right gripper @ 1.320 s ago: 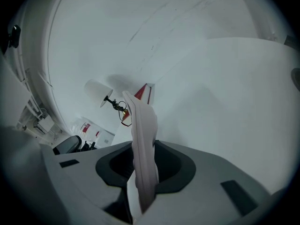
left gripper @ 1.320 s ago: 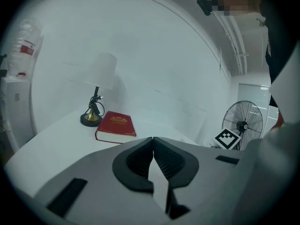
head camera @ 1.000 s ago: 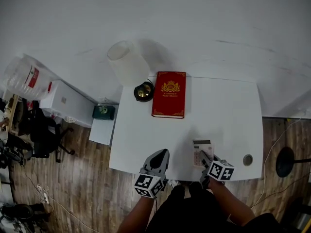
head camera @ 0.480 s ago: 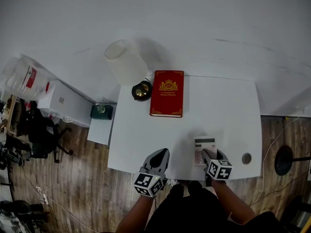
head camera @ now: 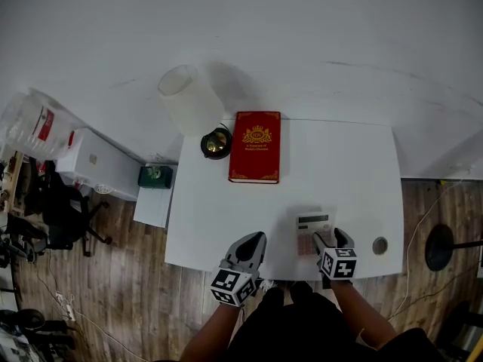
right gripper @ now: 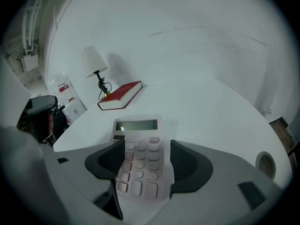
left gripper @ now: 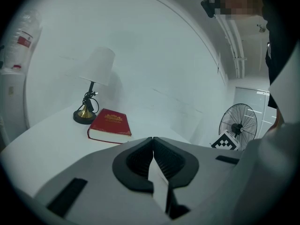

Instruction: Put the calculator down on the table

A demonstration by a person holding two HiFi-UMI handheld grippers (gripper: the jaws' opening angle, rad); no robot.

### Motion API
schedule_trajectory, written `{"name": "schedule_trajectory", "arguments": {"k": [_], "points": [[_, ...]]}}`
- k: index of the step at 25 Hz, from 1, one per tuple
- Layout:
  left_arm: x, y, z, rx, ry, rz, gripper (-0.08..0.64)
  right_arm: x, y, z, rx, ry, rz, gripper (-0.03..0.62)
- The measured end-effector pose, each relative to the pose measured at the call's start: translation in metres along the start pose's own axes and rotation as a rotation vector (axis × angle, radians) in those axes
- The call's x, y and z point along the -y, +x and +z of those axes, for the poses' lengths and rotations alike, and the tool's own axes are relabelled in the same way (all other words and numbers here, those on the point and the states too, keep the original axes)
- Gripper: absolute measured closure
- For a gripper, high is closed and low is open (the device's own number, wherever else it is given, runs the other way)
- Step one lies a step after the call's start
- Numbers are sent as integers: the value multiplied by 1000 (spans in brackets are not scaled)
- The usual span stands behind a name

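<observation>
A pale, pink-keyed pocket calculator lies on the white table close to its near edge, display end pointing away from the person, between the jaws of the right gripper. Those jaws have just been opening and now stand wide, their pads clear of the casing on both sides. The risk appears to lie in the withdrawal. The calculator sits deep between the jaws, so a pull-back that drifts sideways or dips could catch a pad on its edge. That could drag it towards the table's lip, skew it, or tip it off. A straight lift or backward draw looks the safer course. The right gripper slants steeply down at the tabletop, the person's forearm trailing behind it. The left gripper hovers nearly level over the front edge, well apart from the calculator, jaws closed together on nothing and aimed towards the red hardback book and the white-shaded lamp.
</observation>
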State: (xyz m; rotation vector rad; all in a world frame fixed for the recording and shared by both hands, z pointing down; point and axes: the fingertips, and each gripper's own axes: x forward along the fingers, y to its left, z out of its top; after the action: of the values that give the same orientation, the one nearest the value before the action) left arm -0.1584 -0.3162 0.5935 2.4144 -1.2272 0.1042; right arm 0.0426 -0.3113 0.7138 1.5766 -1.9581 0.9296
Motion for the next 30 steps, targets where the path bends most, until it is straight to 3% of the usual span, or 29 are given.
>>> {"name": "schedule_trajectory", "arguments": {"k": [8,14,16,20,25,30], "points": [[8,7,12,17,25,-7,540,-37,-31,70,173,-154,83,354],[12,6,34,44,88,17,540,-75,-74,123,349,-197,211,401],[11,3,52,81,108,35,540,-86,-93,141,431,-233,229,438],[12,0,72,118,148,45,540,-97,-125,162,588,-288,220,574],[19,-4,81,128,151,49,540,-112,-149,180,670,-423,212,575],[26,-4,83,131,182,48,540,-115,-157,189,696,-445,215,575]]}}
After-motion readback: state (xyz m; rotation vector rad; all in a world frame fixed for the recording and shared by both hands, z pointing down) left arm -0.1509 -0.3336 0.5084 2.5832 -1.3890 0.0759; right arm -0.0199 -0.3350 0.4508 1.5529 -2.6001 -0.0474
